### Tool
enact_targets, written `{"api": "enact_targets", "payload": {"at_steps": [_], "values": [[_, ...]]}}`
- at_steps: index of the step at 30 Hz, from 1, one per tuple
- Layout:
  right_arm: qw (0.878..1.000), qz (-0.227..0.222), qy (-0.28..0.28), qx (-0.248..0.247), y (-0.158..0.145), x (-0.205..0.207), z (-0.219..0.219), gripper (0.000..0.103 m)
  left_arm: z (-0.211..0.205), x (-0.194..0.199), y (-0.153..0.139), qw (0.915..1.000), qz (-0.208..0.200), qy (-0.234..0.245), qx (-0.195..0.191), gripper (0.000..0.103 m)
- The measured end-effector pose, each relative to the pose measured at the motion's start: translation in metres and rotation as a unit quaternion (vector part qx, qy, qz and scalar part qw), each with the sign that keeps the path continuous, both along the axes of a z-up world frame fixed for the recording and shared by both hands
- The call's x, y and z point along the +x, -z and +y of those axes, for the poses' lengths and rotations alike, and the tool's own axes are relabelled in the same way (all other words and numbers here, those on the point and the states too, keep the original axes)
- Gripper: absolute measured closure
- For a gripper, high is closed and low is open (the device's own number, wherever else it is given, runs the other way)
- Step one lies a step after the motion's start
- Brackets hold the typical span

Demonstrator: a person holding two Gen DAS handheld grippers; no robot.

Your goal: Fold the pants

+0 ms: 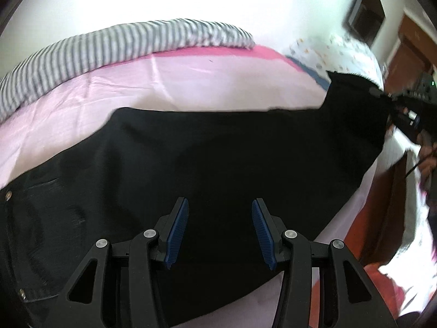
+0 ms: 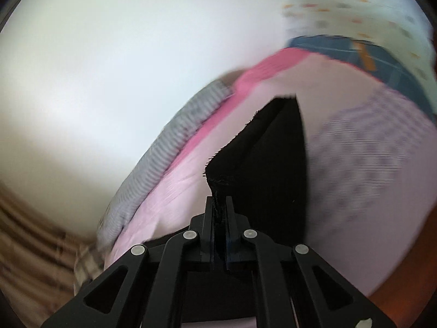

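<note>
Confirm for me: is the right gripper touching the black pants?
Touching. In the right wrist view the right gripper is shut on the frayed hem of the black pants, with the fabric pinched between its fingers.

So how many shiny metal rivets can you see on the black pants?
2: one metal rivet at the left edge of the black pants, another rivet lower left. More may be hidden.

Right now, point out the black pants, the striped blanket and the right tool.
black pants (image 1: 218, 158), left wrist view, spread middle
striped blanket (image 1: 114, 43), left wrist view, top surface
right tool (image 2: 218, 205), right wrist view, fingertips clamping the hem
</note>
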State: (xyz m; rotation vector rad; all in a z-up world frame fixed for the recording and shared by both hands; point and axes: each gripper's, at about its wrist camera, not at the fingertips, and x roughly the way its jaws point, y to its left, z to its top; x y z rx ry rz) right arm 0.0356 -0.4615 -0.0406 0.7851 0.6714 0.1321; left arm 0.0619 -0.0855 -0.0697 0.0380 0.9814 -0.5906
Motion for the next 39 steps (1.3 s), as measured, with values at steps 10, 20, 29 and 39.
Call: {"api": "enact_targets", "payload": {"at_steps": [10, 20, 29, 39], "values": [[0.980, 0.039, -0.191, -0.043, 0.021, 0.057, 0.176, 0.097, 0.099, -0.001, -0.018, 0.9940, -0.009, -0.101, -0.041, 0.047], [0.947, 0.132, -0.272, -0.113, 0.082, 0.059, 0.256, 0.096, 0.130, -0.012, 0.001, 0.9905, 0.018, -0.121, -0.063, 0.047], [0.935, 0.105, -0.297, -0.162, 0.059, 0.044, 0.281, 0.095, 0.133, -0.008, 0.001, 0.9881, 0.029, -0.115, -0.098, 0.047], [0.937, 0.090, -0.297, -0.163, 0.053, 0.040, 0.280, 0.095, 0.117, -0.001, 0.001, 0.9785, 0.103, -0.070, -0.164, 0.045]]}}
